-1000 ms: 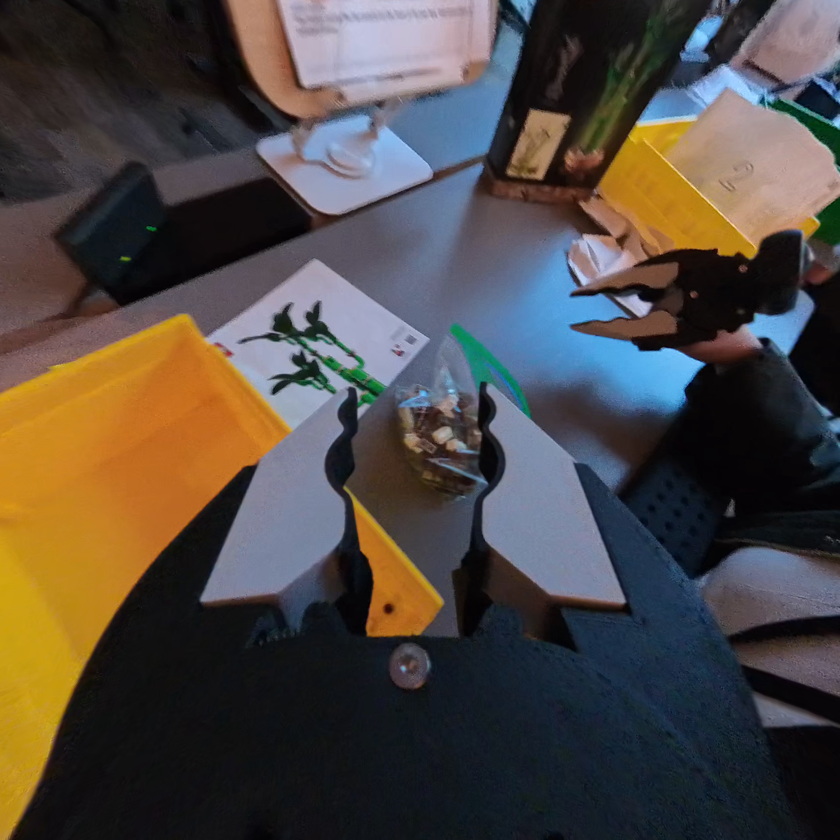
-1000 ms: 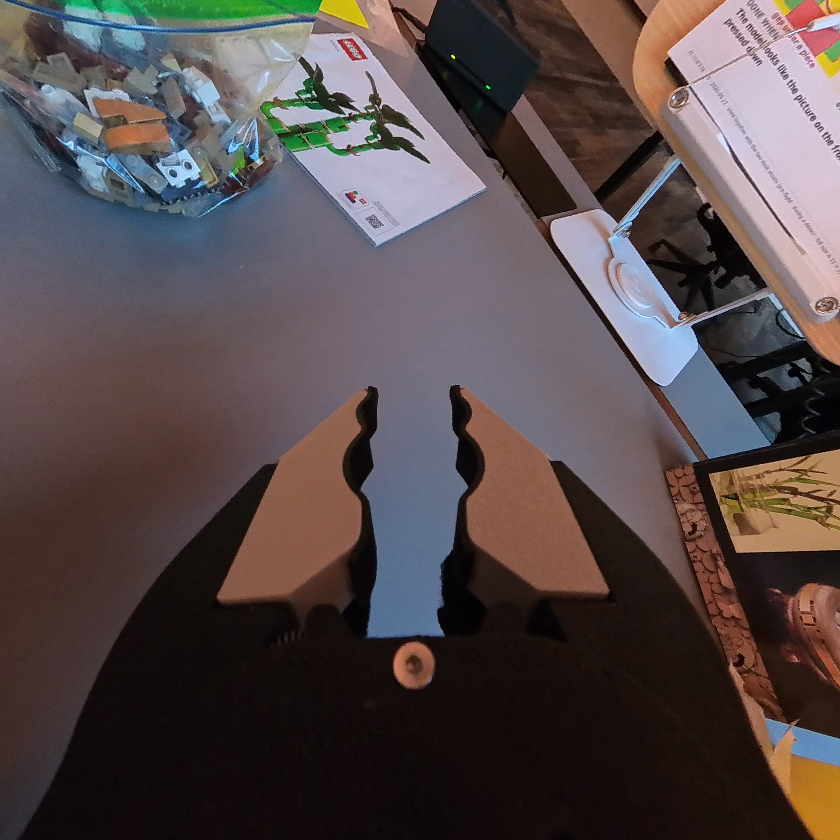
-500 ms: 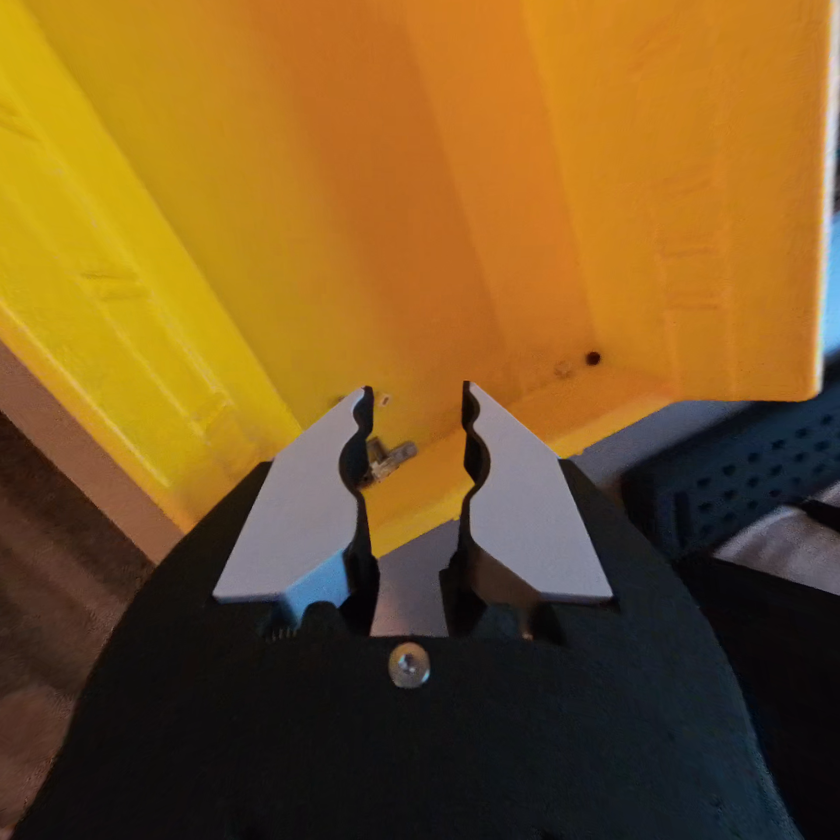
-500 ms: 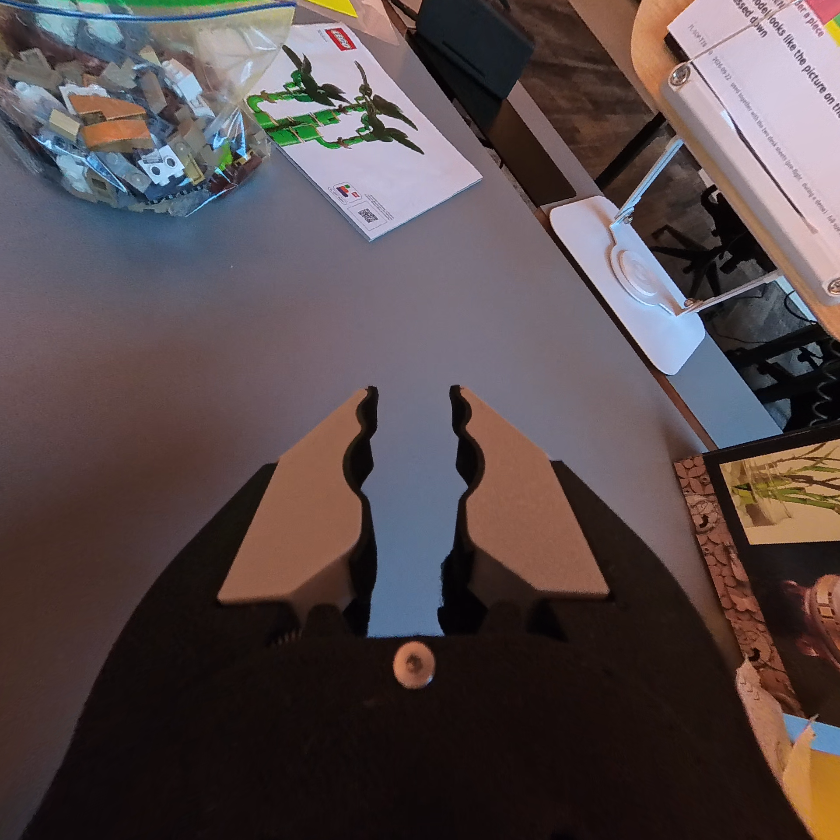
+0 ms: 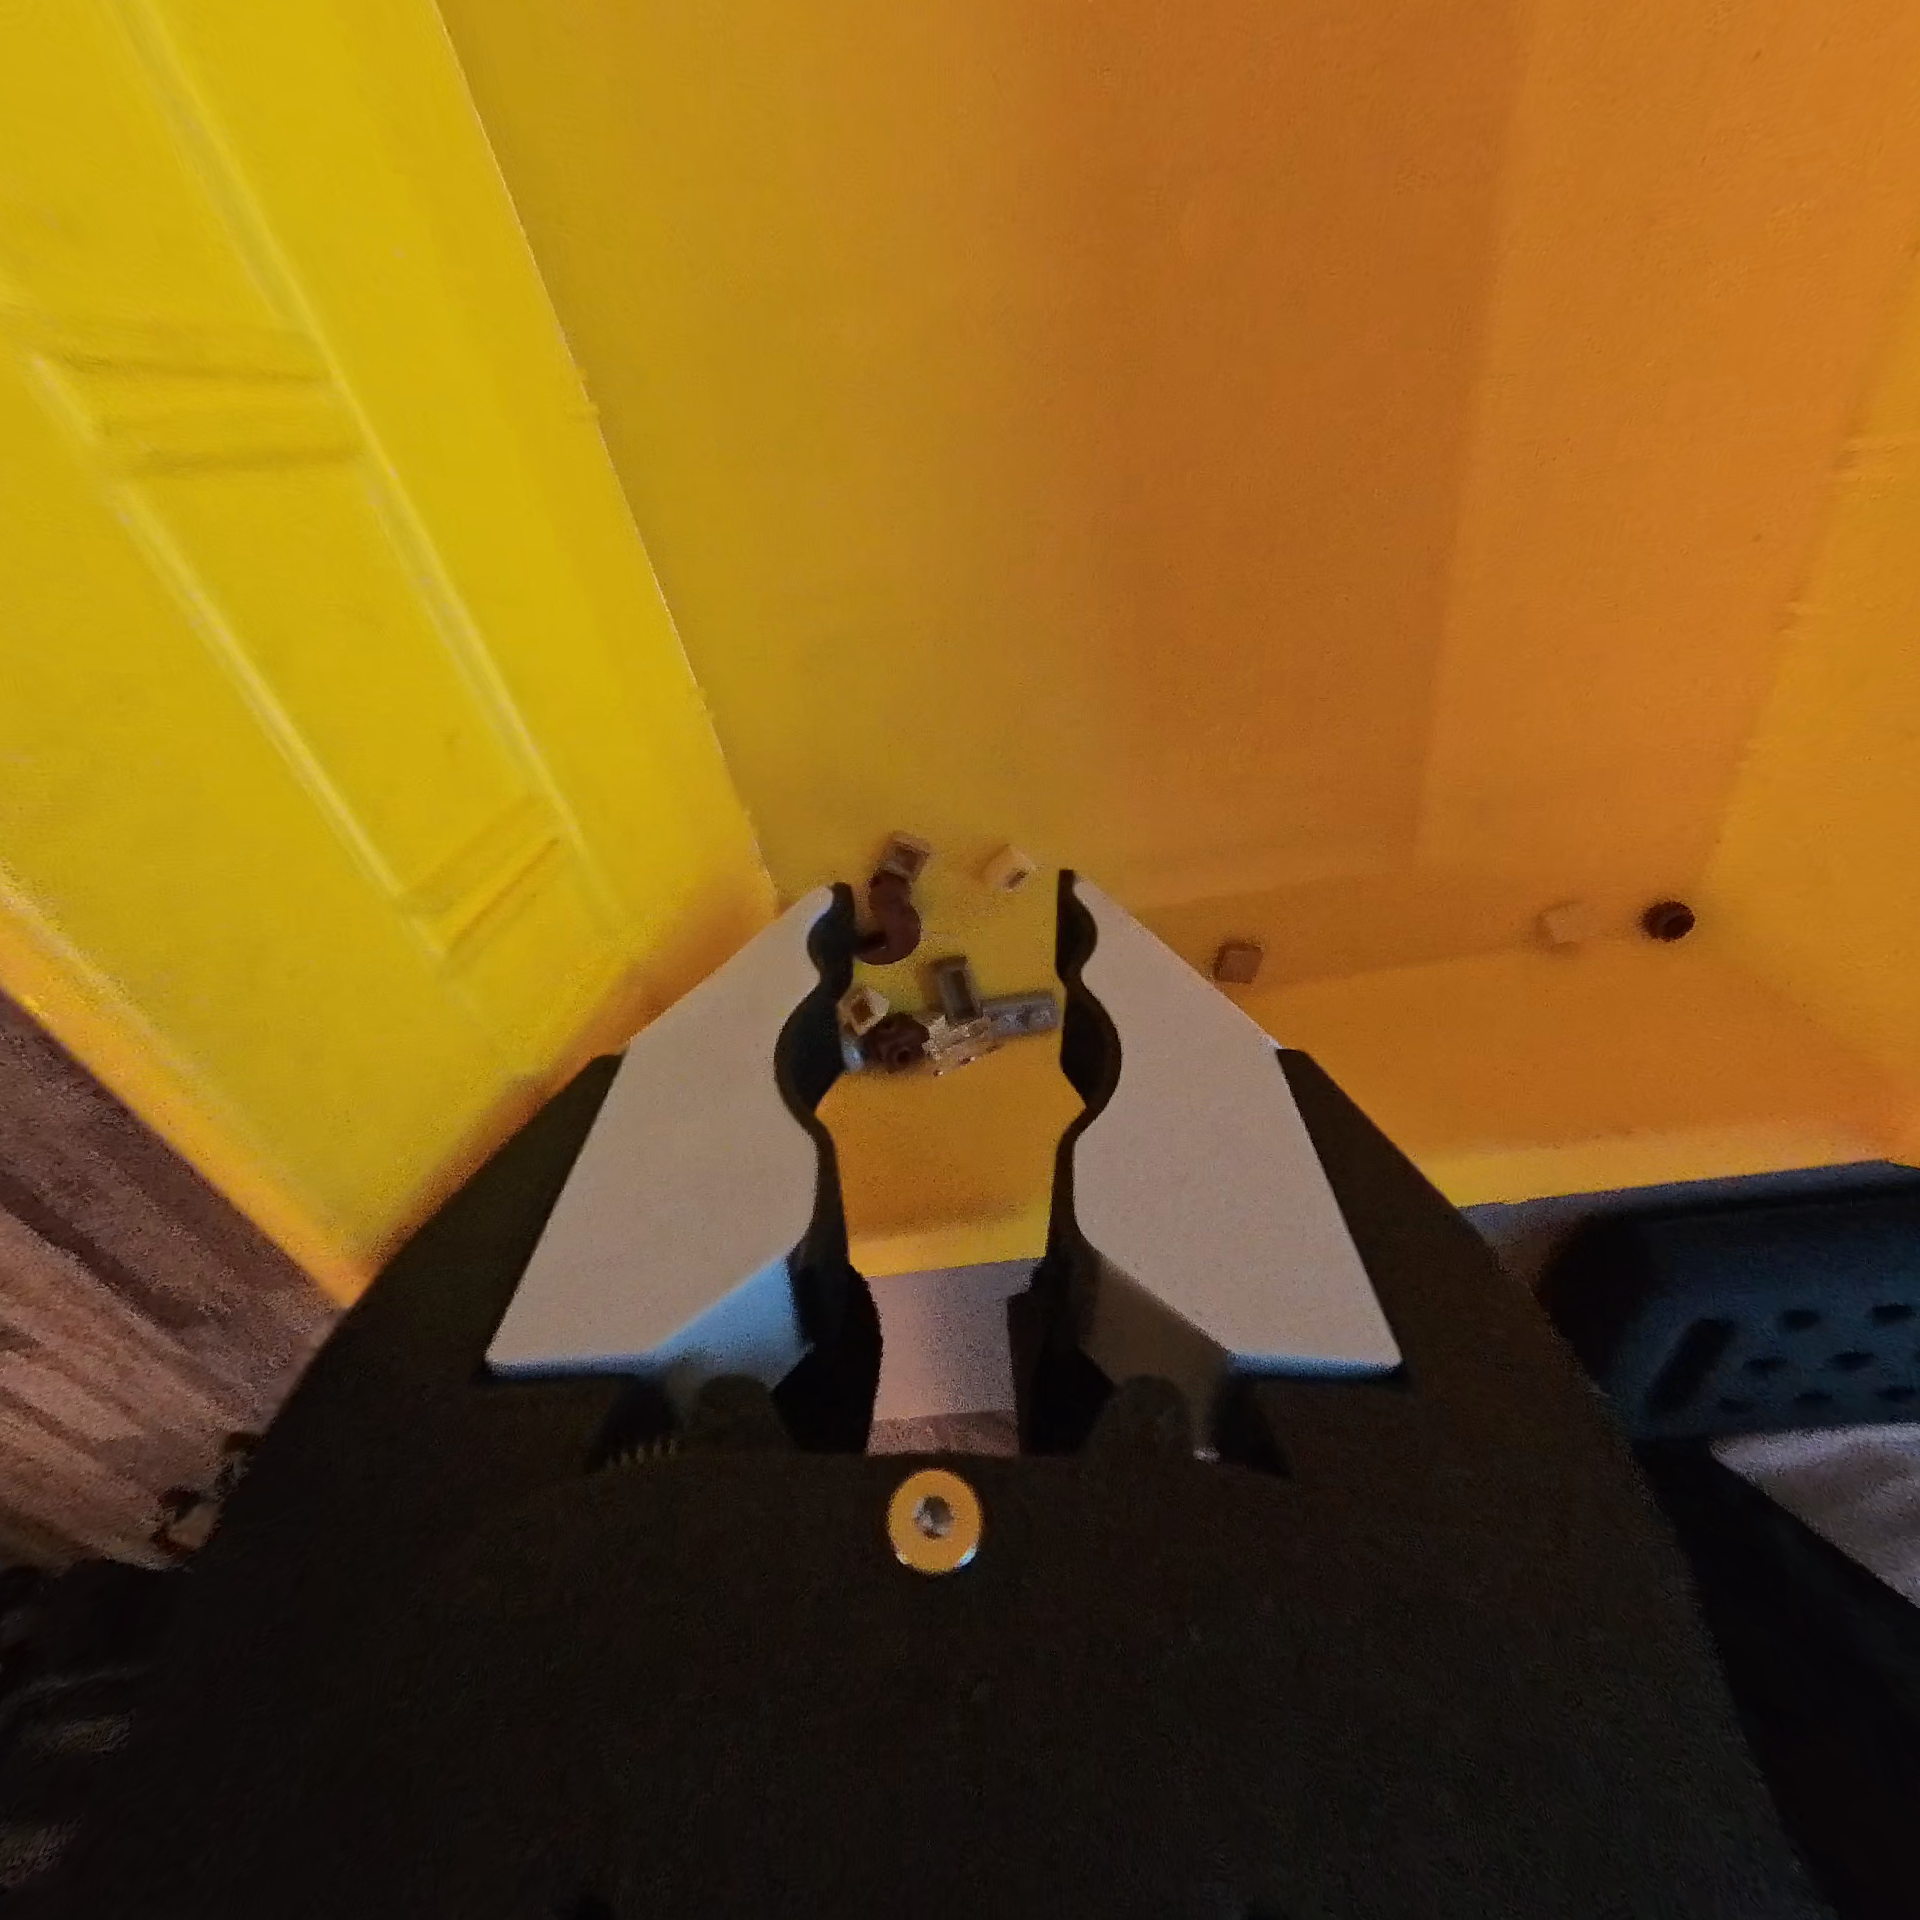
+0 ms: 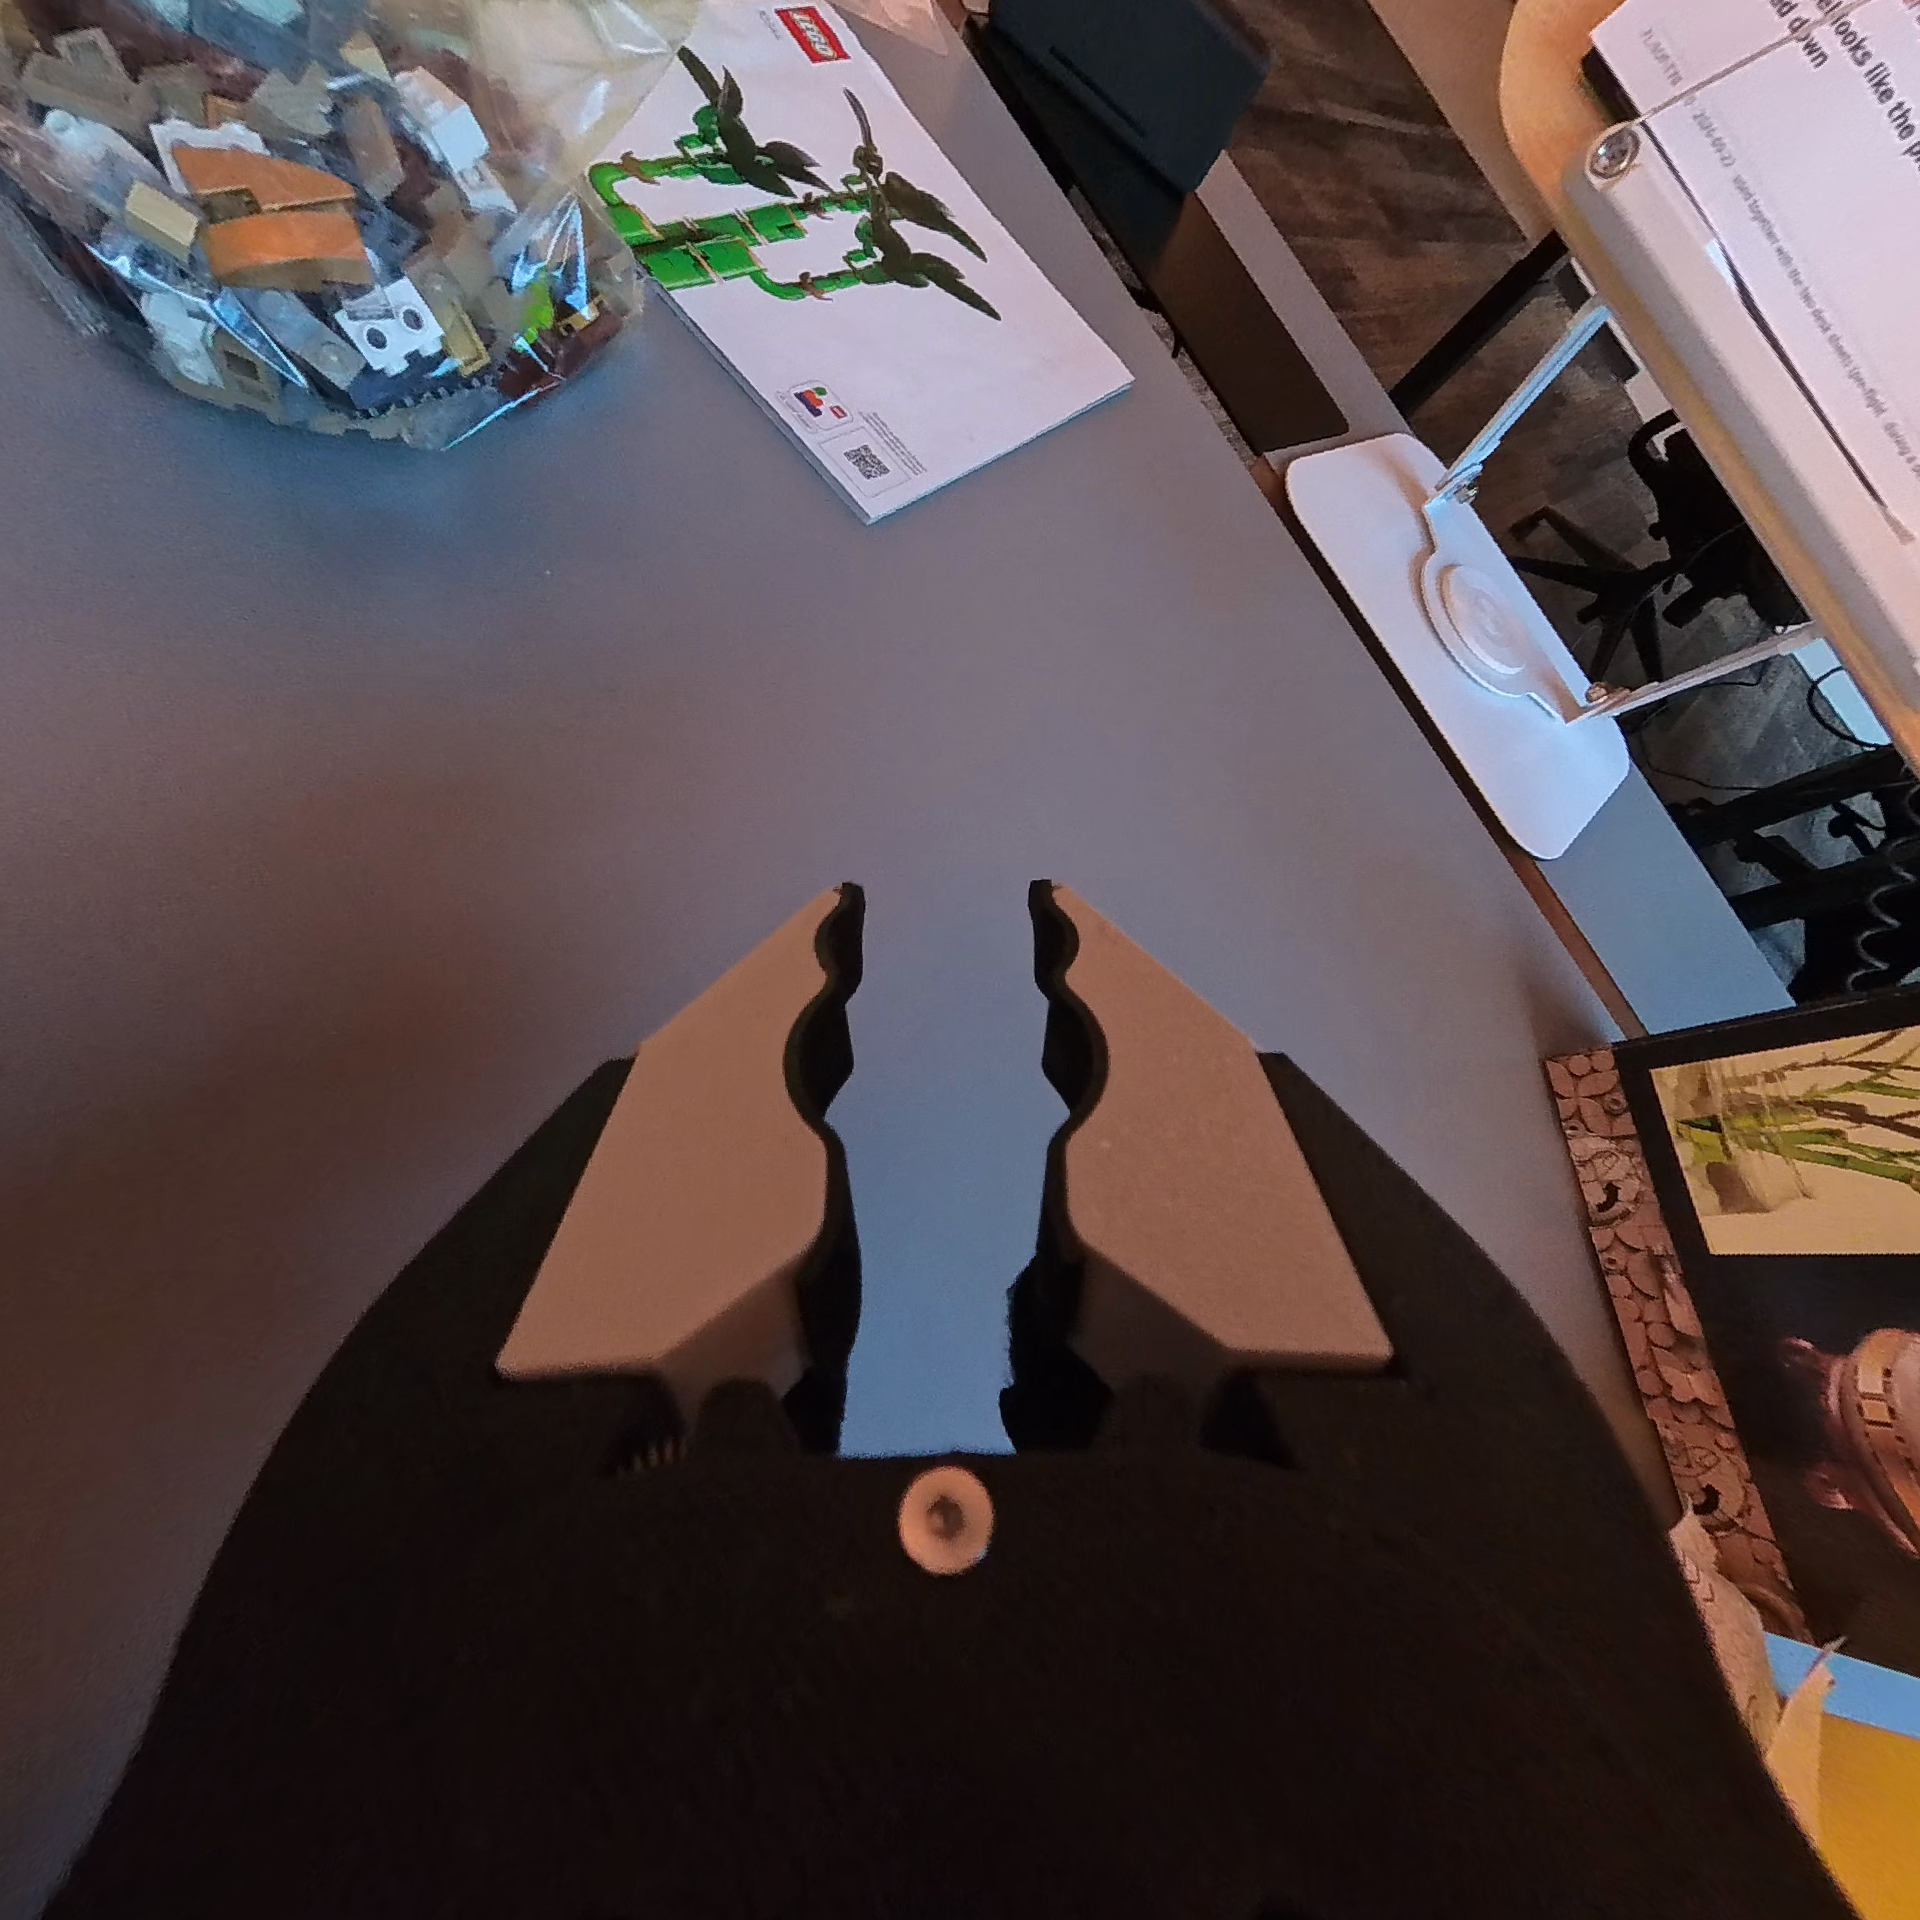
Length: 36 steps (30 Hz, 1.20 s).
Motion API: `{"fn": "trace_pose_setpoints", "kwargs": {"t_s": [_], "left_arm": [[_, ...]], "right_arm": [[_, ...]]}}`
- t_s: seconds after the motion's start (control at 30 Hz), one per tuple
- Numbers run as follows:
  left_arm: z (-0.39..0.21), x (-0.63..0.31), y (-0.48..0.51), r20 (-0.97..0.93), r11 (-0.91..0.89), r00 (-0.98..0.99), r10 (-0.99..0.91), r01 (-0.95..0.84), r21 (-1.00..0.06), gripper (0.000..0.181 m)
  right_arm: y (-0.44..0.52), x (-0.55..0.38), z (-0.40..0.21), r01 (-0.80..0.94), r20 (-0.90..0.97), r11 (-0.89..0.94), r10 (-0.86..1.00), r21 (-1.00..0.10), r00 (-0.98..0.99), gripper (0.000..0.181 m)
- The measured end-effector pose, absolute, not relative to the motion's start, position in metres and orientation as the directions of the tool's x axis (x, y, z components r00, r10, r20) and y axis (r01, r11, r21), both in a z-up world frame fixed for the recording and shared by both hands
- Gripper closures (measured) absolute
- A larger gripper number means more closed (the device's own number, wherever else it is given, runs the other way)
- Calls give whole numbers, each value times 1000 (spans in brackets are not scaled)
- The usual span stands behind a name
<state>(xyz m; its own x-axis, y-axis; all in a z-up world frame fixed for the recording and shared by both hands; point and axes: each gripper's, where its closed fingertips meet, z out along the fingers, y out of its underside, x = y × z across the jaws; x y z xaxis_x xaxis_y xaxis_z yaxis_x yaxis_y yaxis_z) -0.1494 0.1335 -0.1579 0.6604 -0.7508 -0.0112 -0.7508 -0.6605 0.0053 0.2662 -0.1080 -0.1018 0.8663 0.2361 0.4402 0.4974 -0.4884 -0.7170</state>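
Observation:
In the left wrist view my left gripper (image 5: 948, 904) is open and empty, pointing down into a yellow bin (image 5: 1039, 468). Several small loose bricks (image 5: 940, 1013), grey, brown and white, lie on the bin floor just beyond and between the fingertips. In the right wrist view my right gripper (image 6: 945, 896) is open and empty above the grey table (image 6: 416, 727). A clear bag of mixed small bricks (image 6: 301, 229) lies at the far left, apart from the gripper. A white instruction booklet (image 6: 852, 291) with a green plant picture lies beside the bag.
A white stand base (image 6: 1455, 634) holding a tilted board with a printed sheet (image 6: 1787, 312) sits at the table's right edge. A dark box with a plant picture (image 6: 1787, 1299) lies at the right. A black device (image 6: 1122, 73) is at the back. More tiny pieces (image 5: 1569, 923) lie by the bin's near wall.
My left gripper swung from over the table and the bag down into the yellow bin, and the loose bricks came into view. My right gripper drew back a little from the bag.

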Motion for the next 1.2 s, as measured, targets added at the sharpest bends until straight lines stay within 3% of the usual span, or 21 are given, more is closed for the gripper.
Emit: {"fn": "trace_pose_setpoints", "kwargs": {"t_s": [0.17, 0.5, 0.63, 0.9, 1.03, 1.1, 1.2], "left_arm": [[-166, -155, 129, -6, -703, 703, -711, -711, 30, 139], [-166, -156, 135, 11, -722, 722, -692, -692, 11, 147], [-166, -156, 132, 28, -709, 709, -705, -705, 4, 175], [-163, -146, 128, 41, -672, 671, -741, -741, -11, 175], [-133, -121, 118, 126, -649, 637, -761, -752, -116, 176], [-96, -78, 89, 309, -595, 519, -797, -763, -252, 176], [-26, -4, 23, 487, -415, 143, -862, -749, -516, 176]], "right_arm": [[-108, 265, -104, 505, 443, -495, 246, -707, 862, 149], [-109, 264, -103, 511, 449, -493, 248, -704, 858, 149], [-109, 264, -104, 513, 451, -495, 249, -701, 857, 149], [-109, 264, -104, 518, 455, -496, 253, -697, 854, 149], [-109, 264, -104, 518, 455, -498, 252, -696, 854, 149], [-109, 264, -105, 517, 453, -500, 253, -695, 855, 149], [-109, 264, -107, 517, 452, -504, 257, -692, 854, 149]]}}
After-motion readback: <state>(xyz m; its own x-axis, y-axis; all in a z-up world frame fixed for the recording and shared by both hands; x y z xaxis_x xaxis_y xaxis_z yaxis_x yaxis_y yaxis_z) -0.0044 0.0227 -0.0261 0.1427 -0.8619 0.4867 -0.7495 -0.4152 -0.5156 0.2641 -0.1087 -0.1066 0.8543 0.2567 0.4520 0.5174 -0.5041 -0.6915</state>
